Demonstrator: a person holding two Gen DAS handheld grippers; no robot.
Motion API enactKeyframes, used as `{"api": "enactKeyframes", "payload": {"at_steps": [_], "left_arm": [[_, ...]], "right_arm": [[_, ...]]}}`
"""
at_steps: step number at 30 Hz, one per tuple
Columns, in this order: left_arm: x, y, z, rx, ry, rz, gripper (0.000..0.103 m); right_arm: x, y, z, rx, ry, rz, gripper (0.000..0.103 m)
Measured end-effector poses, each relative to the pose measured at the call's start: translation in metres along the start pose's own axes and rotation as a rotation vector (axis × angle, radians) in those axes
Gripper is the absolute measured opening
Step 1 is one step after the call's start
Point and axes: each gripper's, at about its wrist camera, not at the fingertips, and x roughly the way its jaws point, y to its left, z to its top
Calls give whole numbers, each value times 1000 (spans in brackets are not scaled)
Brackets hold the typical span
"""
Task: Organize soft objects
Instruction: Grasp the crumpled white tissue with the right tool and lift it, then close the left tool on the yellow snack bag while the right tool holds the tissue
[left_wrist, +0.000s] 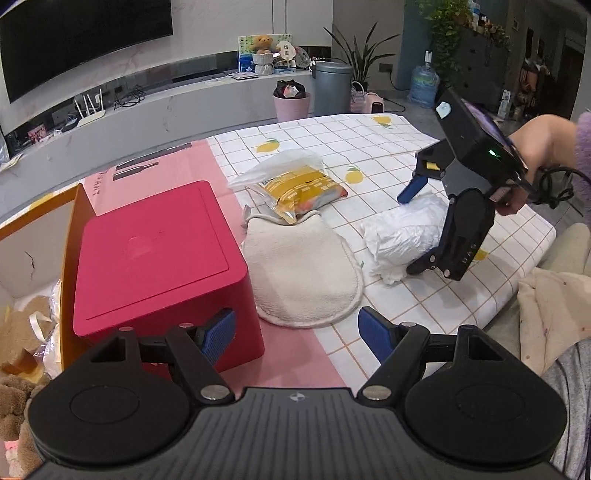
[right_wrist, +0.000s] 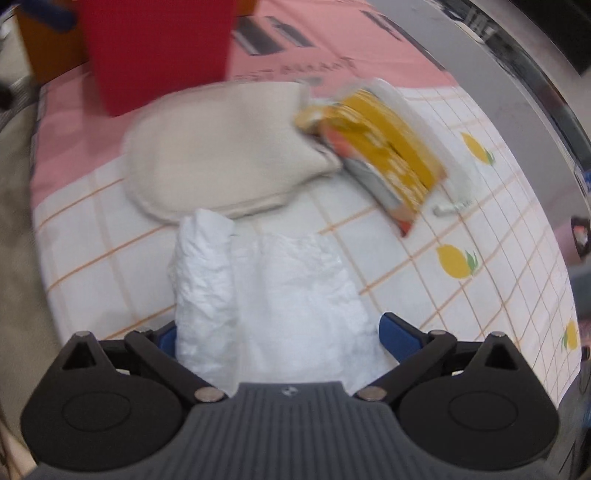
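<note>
We list, on a table (left_wrist: 406, 122) under a white checked cloth printed with yellow lemons:

- One crumpled white soft bundle (left_wrist: 402, 230), at the right side of the cloth. The right hand-held gripper (right_wrist: 279, 334) points steeply down at it, blue pads spread wide on either side of the bundle; we cannot tell whether they press on it. Its black body carries lettering too small for us to read, and a green light glows on it. A hand (left_wrist: 535, 147) in a purple fuzzy sleeve holds it.
- One cream terry mitt (left_wrist: 303, 266), lying flat, just left of the bundle.
- One yellow-and-orange printed packet (left_wrist: 299, 192) in clear plastic, its end resting on the mitt's cuff. Its print is not legible to us.
- One red box (left_wrist: 159, 258), lid closed, beside the mitt on a pink sheet (left_wrist: 184, 166) with dark lettering we cannot read.
- Left hand-held gripper (left_wrist: 295, 332), spread wide and holding nothing, hovering over the table edge by the box and mitt.
</note>
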Motion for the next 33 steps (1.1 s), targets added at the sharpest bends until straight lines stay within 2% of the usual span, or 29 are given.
{"api": "enactKeyframes", "payload": {"at_steps": [4, 6, 7, 9, 13, 14, 16, 17, 19, 21, 23, 24, 25, 27, 29, 31, 33], "left_arm": [[2, 4, 2, -18, 12, 2, 89], [3, 5, 1, -19, 16, -3, 89], [3, 4, 1, -15, 17, -3, 89], [2, 5, 1, -5, 18, -12, 89], [-2, 7, 2, -27, 17, -25, 89], [-4, 8, 3, -33, 16, -29, 89], [-8, 9, 4, -47, 10, -29, 85], [-10, 10, 4, -52, 9, -25, 80], [-14, 12, 5, -64, 13, -15, 76], [-20, 15, 6, -79, 9, -14, 73], [-28, 17, 6, -88, 1, -19, 73], [-33, 18, 7, -92, -9, -24, 74], [-38, 18, 8, -93, -22, -27, 74], [-46, 16, 9, -93, -43, -25, 76], [-53, 13, 13, -97, -59, -24, 76], [-58, 9, 19, -86, -76, -28, 76], [-60, 5, 24, -77, -88, -16, 78]], "right_arm": [[8, -14, -5, 128, 17, 111, 100], [9, -18, -8, 187, -12, 114, 97], [4, -16, -10, 207, -47, 105, 92], [-4, -11, -13, 218, -98, 100, 59], [-8, 1, -17, 240, -101, 70, 49], [-9, 4, -16, 234, -107, 51, 43], [-14, 21, -14, 171, -133, -24, 29], [-15, 29, -12, 155, -132, -69, 23], [-19, 36, -6, 166, -139, -140, 23], [-32, 45, 0, 198, -197, -208, 23], [-52, 54, 4, 227, -280, -374, 23], [-64, 58, 8, 263, -325, -482, 23], [-78, 60, 11, 318, -377, -550, 23], [-109, 56, 16, 490, -461, -564, 23], [-138, 63, 23, 646, -531, -647, 23], [-162, 74, 29, 726, -591, -653, 23], [-178, 90, 34, 748, -636, -718, 23]]}}
